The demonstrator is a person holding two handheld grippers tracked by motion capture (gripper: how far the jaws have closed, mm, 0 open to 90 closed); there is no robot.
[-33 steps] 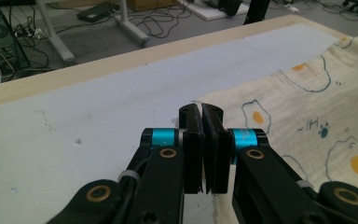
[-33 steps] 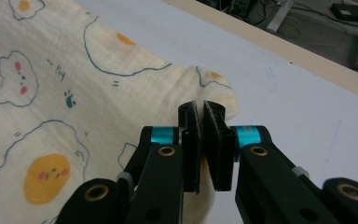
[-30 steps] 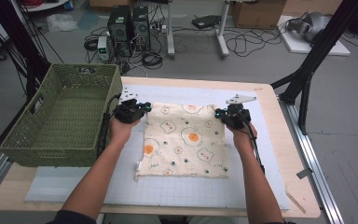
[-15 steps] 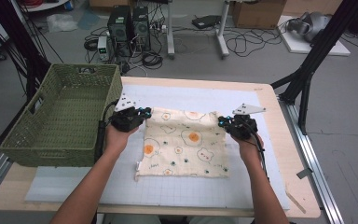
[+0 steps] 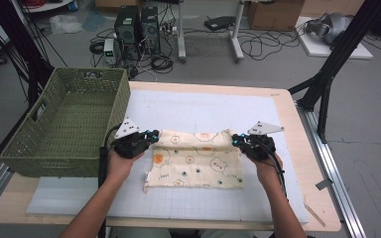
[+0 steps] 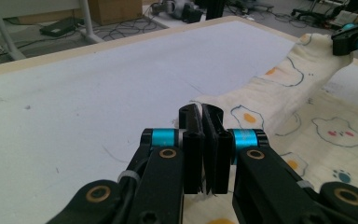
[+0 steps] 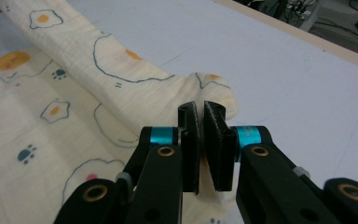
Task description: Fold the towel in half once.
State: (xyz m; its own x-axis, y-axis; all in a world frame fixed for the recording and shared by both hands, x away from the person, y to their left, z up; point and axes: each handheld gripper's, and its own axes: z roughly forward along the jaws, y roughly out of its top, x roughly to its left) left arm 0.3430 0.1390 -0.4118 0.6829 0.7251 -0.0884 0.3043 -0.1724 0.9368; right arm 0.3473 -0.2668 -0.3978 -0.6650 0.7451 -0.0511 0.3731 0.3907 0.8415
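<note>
A cream cloth (image 5: 193,161) printed with fried eggs and bear faces lies on the white mat (image 5: 203,106). Its far edge is lifted and rolled back toward the person. My left gripper (image 5: 151,136) is shut on the far left corner, and my right gripper (image 5: 235,140) is shut on the far right corner. In the left gripper view the jaws (image 6: 205,116) are pressed together, and the raised fold of cloth (image 6: 279,93) runs off to the right gripper (image 6: 354,39). The right gripper view has the jaws (image 7: 200,114) pinching the cloth (image 7: 98,60) at its bunched corner.
A green woven basket (image 5: 64,124) stands at the table's left side, close to my left hand. The wooden table edge (image 5: 297,148) runs along the right. Beyond the table, computers, cables and a black frame leg (image 5: 327,84) stand on the floor.
Both grippers have moved toward the person, drawing the cloth's far edge back over the rest of it. The cloth now covers less of the mat from front to back.
</note>
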